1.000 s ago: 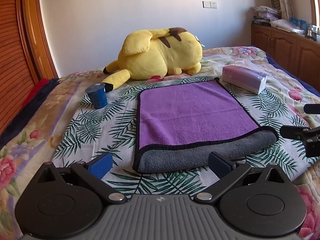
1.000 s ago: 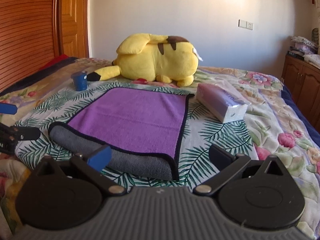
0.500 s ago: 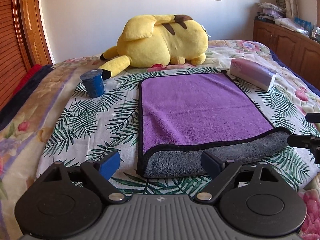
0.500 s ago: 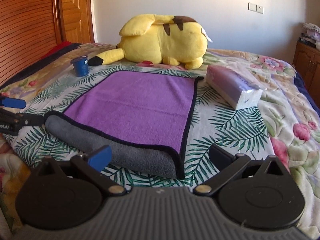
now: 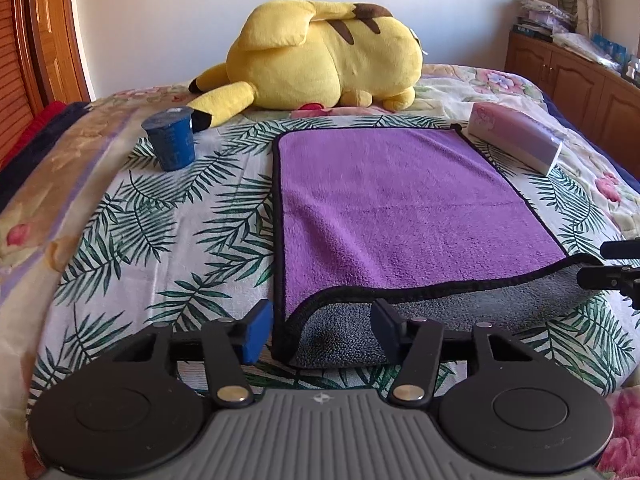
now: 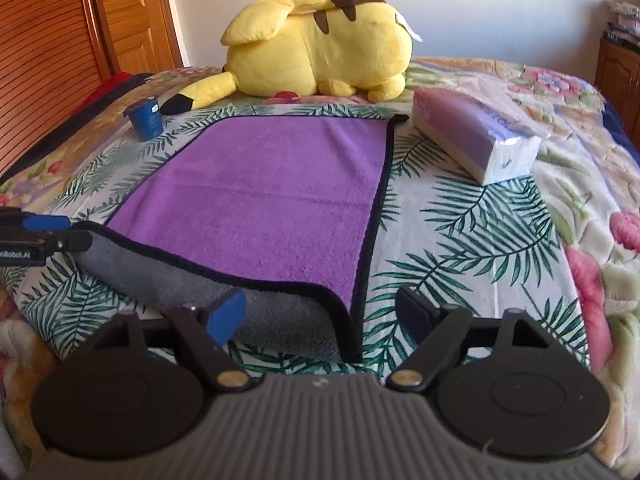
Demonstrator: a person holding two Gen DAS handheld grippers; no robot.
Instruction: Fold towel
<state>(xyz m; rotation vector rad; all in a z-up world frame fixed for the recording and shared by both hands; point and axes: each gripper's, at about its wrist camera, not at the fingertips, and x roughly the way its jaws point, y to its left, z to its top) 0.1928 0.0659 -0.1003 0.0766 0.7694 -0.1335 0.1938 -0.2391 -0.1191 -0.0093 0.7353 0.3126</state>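
Both tools have closed in on the towel's near folded edge since a second ago — the left tool (image 5: 322, 330) now straddles its near-left corner, the right tool (image 6: 322, 312) its near-right corner, each with jaws spread wide and gripping nothing. The purple towel (image 5: 400, 208) lies flat on the bed (image 5: 132, 240), grey underside rolled up in front.

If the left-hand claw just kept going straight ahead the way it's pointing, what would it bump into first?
Most likely the towel: its near left corner lies between the open fingers of the left gripper, grey underside folded up. Height above the bed is hard to judge, so it might skim over it.
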